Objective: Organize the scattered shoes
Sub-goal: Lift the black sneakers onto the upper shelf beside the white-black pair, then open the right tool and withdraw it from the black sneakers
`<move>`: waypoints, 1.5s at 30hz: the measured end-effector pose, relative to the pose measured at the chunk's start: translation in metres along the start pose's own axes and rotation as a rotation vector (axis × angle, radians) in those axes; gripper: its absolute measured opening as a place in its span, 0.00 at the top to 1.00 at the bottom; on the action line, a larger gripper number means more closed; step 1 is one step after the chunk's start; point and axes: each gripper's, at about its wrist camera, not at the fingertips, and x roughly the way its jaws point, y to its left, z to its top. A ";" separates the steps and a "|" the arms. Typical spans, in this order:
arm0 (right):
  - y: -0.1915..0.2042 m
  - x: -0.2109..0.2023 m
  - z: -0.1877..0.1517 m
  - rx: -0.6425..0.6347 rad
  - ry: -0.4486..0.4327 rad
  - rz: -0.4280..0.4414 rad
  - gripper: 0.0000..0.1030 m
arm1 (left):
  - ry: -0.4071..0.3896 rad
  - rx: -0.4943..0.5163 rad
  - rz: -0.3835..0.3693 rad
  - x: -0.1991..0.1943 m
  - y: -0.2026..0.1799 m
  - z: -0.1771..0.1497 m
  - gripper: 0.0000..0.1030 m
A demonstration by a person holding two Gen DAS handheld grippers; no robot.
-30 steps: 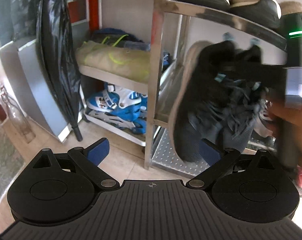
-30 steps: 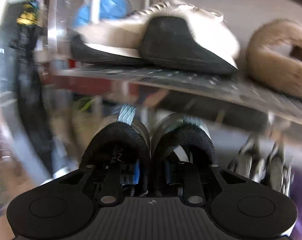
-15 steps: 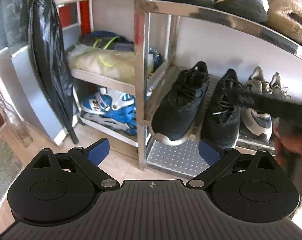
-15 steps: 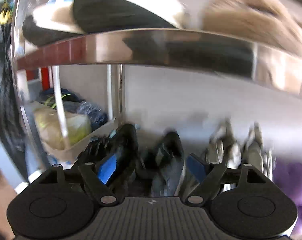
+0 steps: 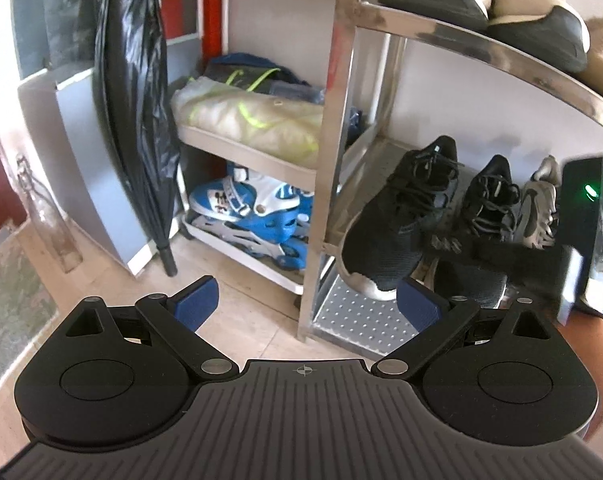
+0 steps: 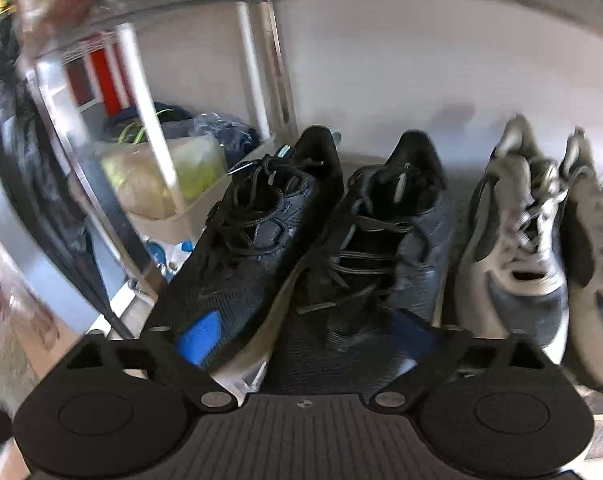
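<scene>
Black sneakers, a pair, side by side on the lower perforated metal shelf (image 5: pixel 357 320) of a steel shoe rack (image 5: pixel 325 168), toes toward the camera and heels toward the wall. Left black sneaker (image 6: pixel 237 248) angled, its toe hanging over the shelf's front edge near the rack's upright post; right black sneaker (image 6: pixel 377 248) just beside it, apparently touching along the inner sides. Grey-and-white sneakers (image 6: pixel 521 248) next along the same shelf, to the right of the black pair, slightly blurred. Right gripper (image 6: pixel 305 340) low over the toes of the black pair, jaws opening and spread wide, one blue pad over each toe; pads pressing on neither shoe as far as can be seen, though contact with the uppers hard to judge. Seen from the left wrist view, the right gripper's dark body with a green light at the right edge, one black finger (image 5: pixel 501 252) reaching across the right shoe's forefoot. Left gripper (image 5: pixel 307 300) held back from the rack above the tiled floor, jaws wide apart, nothing between the blue pads. Upper shelf carrying dark-soled fleece-lined slippers (image 5: pixel 481 4). Left of the rack, a smaller shelf unit with blue inline skates (image 5: pixel 253 220) at the bottom and a pale folded bag (image 5: pixel 253 120) above. Black folded umbrella (image 5: pixel 133 112) standing against the grey cabinet.
</scene>
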 end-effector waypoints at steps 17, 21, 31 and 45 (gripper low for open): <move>0.014 0.026 0.004 -0.205 -0.089 -0.003 0.24 | 0.027 -0.014 -0.014 0.004 -0.001 -0.001 0.04; 0.015 0.026 0.012 -0.302 -0.129 -0.042 0.47 | 0.030 -0.011 -0.018 0.004 -0.001 -0.002 0.04; 0.022 0.040 0.022 -0.381 -0.087 -0.080 0.54 | 0.044 0.005 -0.042 0.004 -0.012 -0.005 0.04; -0.002 0.079 0.045 -0.474 -0.145 -0.079 0.57 | 0.074 0.053 -0.023 0.014 -0.029 -0.011 0.04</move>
